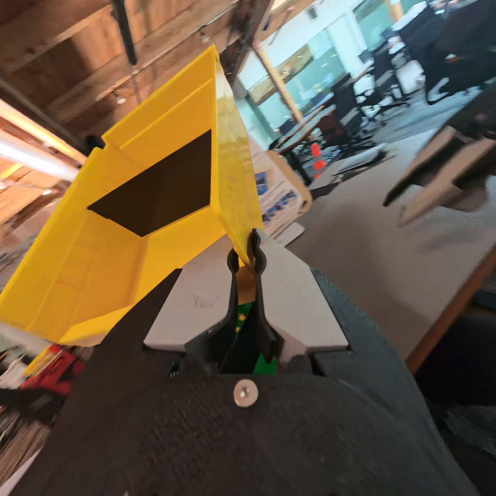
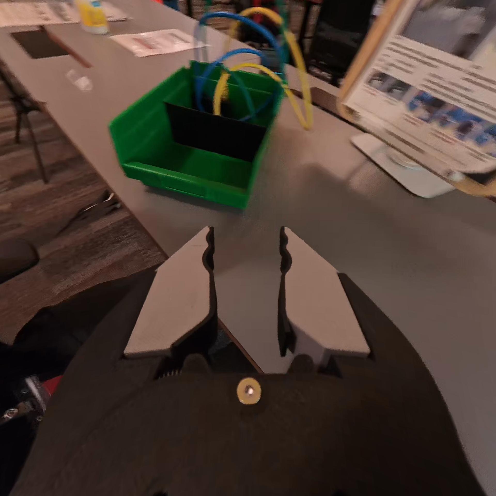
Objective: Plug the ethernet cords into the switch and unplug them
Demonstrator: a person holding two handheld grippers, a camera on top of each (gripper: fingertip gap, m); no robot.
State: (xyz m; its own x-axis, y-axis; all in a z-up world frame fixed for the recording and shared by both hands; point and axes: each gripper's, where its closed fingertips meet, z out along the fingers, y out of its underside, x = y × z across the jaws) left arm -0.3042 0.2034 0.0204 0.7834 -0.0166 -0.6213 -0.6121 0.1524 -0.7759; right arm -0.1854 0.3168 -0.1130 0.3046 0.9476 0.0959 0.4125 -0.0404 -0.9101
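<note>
Left tongs [image 1: 248, 252] lift a yellow bin [image 1: 150, 204] by its side wall; right tongs [image 2: 247, 248] hang wide apart and empty over the bench [image 2: 349, 268].

The yellow bin is tilted up in the air, its wall pinched tight at the tong tips, a dark divider showing inside it. Ahead of the right tongs a green bin [image 2: 161, 150] sits on the bench, split by a black divider [image 2: 214, 134]. The blue ethernet cords [image 2: 241, 24] and yellow ethernet cords [image 2: 300, 88] loop up out of its back compartment. No switch can be made out from here. A printed sign [image 2: 429, 107] stands to the right.
</note>
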